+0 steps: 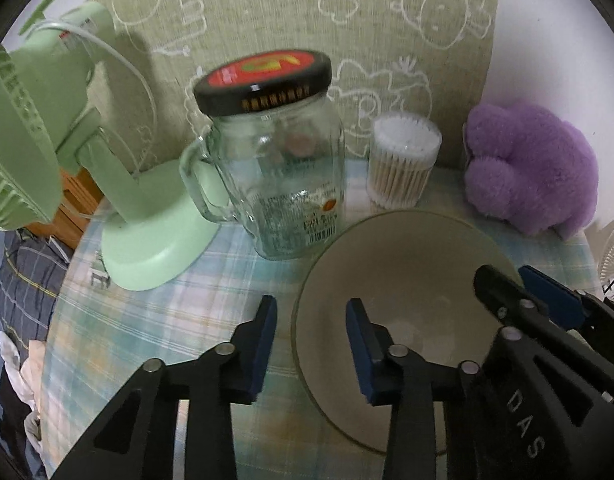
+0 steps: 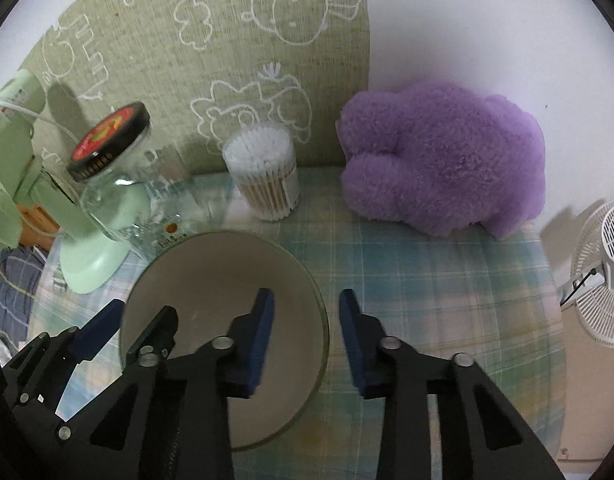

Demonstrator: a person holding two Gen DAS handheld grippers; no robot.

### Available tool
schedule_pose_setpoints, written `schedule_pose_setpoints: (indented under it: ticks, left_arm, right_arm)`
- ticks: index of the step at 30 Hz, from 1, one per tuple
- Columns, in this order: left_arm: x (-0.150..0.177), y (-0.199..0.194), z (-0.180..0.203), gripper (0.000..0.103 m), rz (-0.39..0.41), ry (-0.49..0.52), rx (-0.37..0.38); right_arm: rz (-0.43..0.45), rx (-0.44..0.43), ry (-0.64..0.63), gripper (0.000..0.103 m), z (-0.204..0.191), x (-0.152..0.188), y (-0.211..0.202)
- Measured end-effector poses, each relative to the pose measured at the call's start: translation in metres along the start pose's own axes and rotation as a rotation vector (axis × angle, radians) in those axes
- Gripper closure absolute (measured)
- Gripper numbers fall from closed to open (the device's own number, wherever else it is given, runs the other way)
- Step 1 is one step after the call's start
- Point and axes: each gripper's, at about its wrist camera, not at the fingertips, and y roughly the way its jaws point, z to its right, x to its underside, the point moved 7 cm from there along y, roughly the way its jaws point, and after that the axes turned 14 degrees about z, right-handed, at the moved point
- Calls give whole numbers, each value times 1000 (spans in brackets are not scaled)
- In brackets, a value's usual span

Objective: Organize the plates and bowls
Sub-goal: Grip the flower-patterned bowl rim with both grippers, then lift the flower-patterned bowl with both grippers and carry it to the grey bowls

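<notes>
A single cream bowl (image 1: 407, 272) with a thin greenish rim sits empty on the plaid tablecloth (image 1: 167, 312). My left gripper (image 1: 311, 301) straddles its left rim, one blue pad outside and one inside, with a gap showing on both sides of the rim. My right gripper (image 2: 305, 293) straddles the opposite rim of the bowl (image 2: 219, 272) the same way, its pads apart from the wall. Each gripper also shows in the other's view: the right gripper (image 1: 507, 276) at the bowl's right edge, the left gripper (image 2: 143, 308) at its left edge.
Close behind the bowl stand a glass jar mug (image 1: 275, 184) with a black and red lid, a green desk fan (image 1: 147, 220), a tub of cotton swabs (image 1: 403, 164) and a purple plush toy (image 1: 531, 168). A white fan (image 2: 603, 272) stands off the table's right edge.
</notes>
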Motion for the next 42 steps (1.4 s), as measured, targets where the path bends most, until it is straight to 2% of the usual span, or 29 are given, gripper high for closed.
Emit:
schedule_pose_setpoints:
  ticks: [5, 8, 20, 30, 42]
  left_arm:
    - [4, 11, 4, 79, -15, -13, 25]
    - [5, 13, 4, 82, -15, -14, 13]
    - [2, -1, 6, 82, -7, -1, 24]
    - [-13, -43, 4, 82, 38, 4, 33]
    - [-16, -117, -10, 82, 101, 20, 42]
  right_arm:
    - [-9, -1, -3, 84, 2, 2, 8]
    - [6, -4, -5, 84, 3, 1, 10]
    - [35, -5, -33, 85, 5, -3, -3]
    - [71, 3, -23, 85, 7, -14, -47]
    - [116, 11, -7, 85, -5, -15, -122]
